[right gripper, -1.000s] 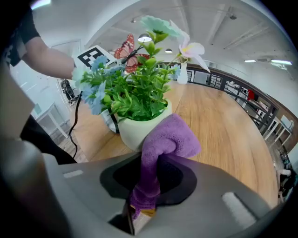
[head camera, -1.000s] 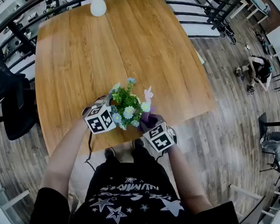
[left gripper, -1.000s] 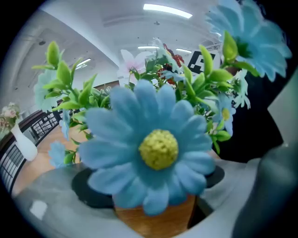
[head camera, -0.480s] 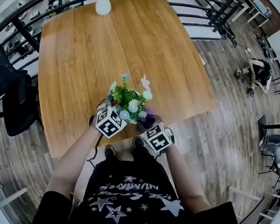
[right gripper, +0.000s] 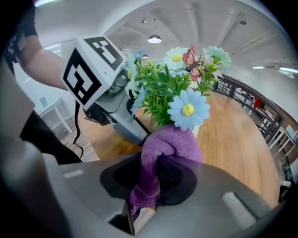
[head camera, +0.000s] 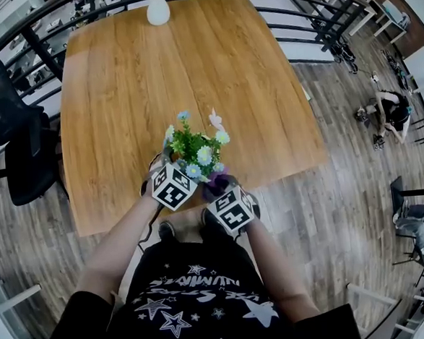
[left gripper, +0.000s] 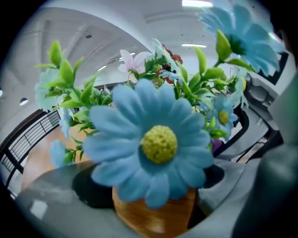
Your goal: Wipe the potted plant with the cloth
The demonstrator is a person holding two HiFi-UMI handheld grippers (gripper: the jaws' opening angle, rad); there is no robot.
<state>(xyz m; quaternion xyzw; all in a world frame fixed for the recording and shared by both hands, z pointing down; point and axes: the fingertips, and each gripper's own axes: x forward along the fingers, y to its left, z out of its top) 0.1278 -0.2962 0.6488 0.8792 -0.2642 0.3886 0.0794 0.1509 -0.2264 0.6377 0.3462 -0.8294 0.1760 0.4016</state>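
Head view: the potted plant (head camera: 194, 149) stands over the wooden counter (head camera: 119, 85), toward its 6 o'clock edge, just in front of the person. The left gripper (head camera: 171, 184) is at the plant's 7 o'clock and the right gripper (head camera: 229, 206) at its 5 o'clock, both close against it. A bit of purple cloth (head camera: 217, 181) shows between the right gripper and the leaves. A white vase (head camera: 158, 9) sits at the counter's 12 o'clock edge, and a black chair (head camera: 11, 146) stands at 9 o'clock.

Left gripper view: the grey fingers (left gripper: 51, 204) are clenched on the plant's orange-brown pot (left gripper: 151, 218), one on each side of it. A large blue flower (left gripper: 156, 144) fills the middle, with green sprigs and more blooms behind.

Right gripper view: the fingers are clamped on the cloth, which rises in a fold from between them. Its top touches the plant's lower leaves, just under a blue flower. The left gripper's marker cube (right gripper: 91, 65) sits at the plant's 9 o'clock.
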